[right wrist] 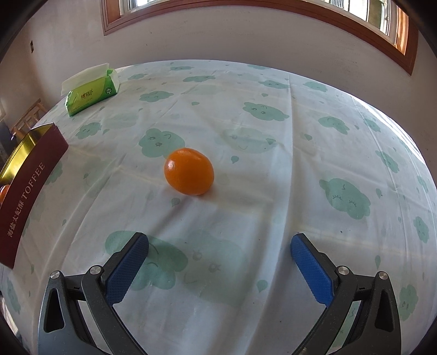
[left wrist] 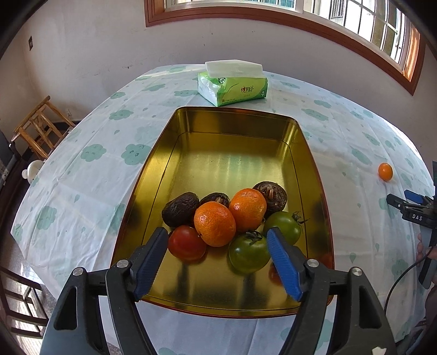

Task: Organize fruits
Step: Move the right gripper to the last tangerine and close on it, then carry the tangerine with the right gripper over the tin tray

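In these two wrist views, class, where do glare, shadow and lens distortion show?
Left wrist view: window light streaks across the gold tin, highlights dot the mandarins, and the table edge bows. Right wrist view: a glint marks the lone orange fruit, with soft shadow beneath; the window frame curves.

Left wrist view: we look steeply down along fingers, close above gold-lined rectangular tin (left wrist: 306,153), facing far wall and window. Right wrist view: same downward tilt, further right, low over cloud-print tablecloth (right wrist: 273,191). We see in both: green tissue pack (left wrist: 232,86) (right wrist: 92,92), lone small orange fruit (left wrist: 385,171) (right wrist: 189,171), tin (right wrist: 30,169) at left edge.
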The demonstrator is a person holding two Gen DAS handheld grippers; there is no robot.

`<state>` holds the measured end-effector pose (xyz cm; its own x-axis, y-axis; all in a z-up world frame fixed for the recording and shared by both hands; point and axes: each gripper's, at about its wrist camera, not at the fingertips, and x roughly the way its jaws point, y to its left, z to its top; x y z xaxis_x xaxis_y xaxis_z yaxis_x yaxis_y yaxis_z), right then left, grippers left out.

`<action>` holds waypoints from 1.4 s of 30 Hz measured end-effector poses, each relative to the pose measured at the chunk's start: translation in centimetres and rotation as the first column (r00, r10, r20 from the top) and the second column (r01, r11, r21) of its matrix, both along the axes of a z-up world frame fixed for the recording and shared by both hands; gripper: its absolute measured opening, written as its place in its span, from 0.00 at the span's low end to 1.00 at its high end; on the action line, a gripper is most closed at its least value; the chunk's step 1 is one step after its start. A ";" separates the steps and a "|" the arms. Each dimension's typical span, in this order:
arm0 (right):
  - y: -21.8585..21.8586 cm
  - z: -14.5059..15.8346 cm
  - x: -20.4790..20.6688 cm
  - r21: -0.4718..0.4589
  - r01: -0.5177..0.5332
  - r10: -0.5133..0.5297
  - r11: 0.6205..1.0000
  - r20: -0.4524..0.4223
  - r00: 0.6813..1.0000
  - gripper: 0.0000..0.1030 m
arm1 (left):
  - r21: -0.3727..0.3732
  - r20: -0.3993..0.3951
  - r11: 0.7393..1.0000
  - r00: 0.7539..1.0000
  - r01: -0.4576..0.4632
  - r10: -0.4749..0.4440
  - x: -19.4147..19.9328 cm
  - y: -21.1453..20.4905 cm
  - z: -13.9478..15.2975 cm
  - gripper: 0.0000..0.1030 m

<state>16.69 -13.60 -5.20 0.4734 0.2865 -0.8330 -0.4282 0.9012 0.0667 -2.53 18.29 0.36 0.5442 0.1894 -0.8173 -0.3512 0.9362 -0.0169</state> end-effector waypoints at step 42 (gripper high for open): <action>3.4 1.0 2.5 -0.001 0.057 -0.057 0.998 0.030 0.998 0.38 | 0.026 0.032 0.998 0.998 -0.058 0.057 -2.4 1.5 0.5 0.85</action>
<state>19.24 -10.20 -4.23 0.5134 0.2570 -0.8188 -0.3778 0.9243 0.0532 -4.90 19.80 0.90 0.5566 0.2429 -0.7944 -0.4042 0.9147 -0.0035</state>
